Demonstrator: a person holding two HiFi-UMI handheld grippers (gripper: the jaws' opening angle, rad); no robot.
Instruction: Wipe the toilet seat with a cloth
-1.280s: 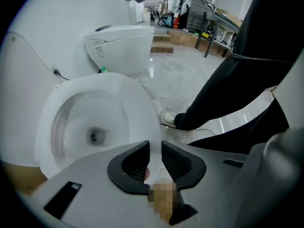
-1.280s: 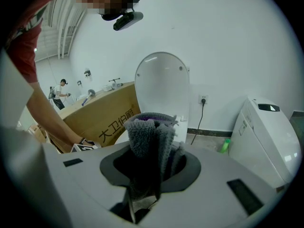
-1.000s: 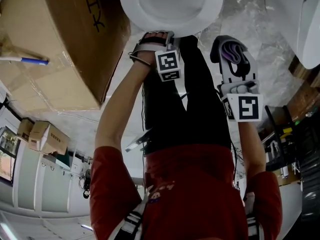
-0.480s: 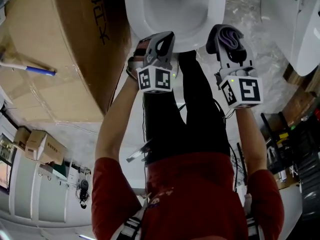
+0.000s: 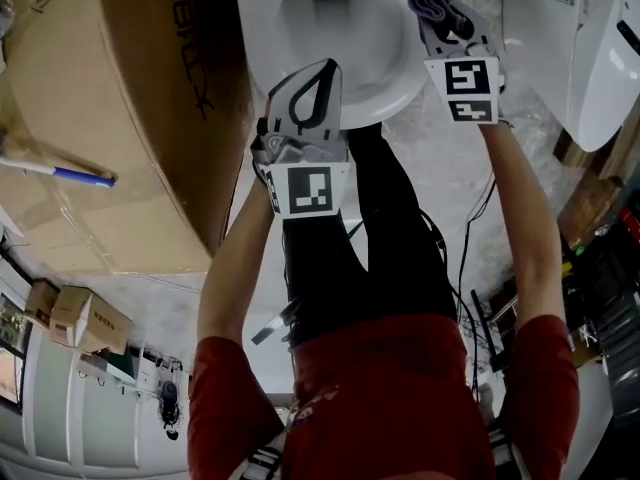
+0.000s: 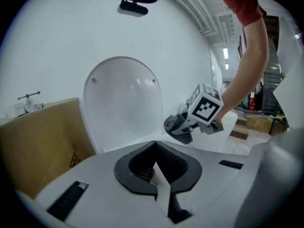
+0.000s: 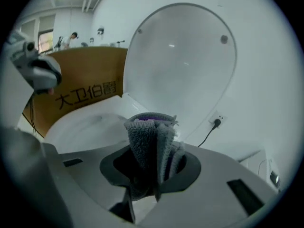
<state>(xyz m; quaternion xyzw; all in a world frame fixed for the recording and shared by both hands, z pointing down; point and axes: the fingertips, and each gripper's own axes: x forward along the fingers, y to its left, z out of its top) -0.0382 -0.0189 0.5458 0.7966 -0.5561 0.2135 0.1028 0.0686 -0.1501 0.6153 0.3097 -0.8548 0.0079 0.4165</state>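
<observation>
The white toilet stands at the top of the head view, its bowl open; its lid is raised against the wall. My right gripper is over the bowl's right rim, shut on a folded grey cloth with a purple inner side. In the right gripper view the cloth stands up from the jaws, in front of the bowl. My left gripper hovers over the bowl's near rim. Its jaws are shut with nothing held. From the left gripper view, the right gripper shows below the lid.
A large cardboard box stands close to the toilet's left side, with a blue-handled tool on it. Another white fixture stands at the right. Cables lie on the floor by my legs. A plug sits in a wall socket.
The right gripper has moved with the cloth from beside my legs up to the bowl's right rim. The left gripper has come away from the bowl's front rim, nearer the camera, and rolled.
</observation>
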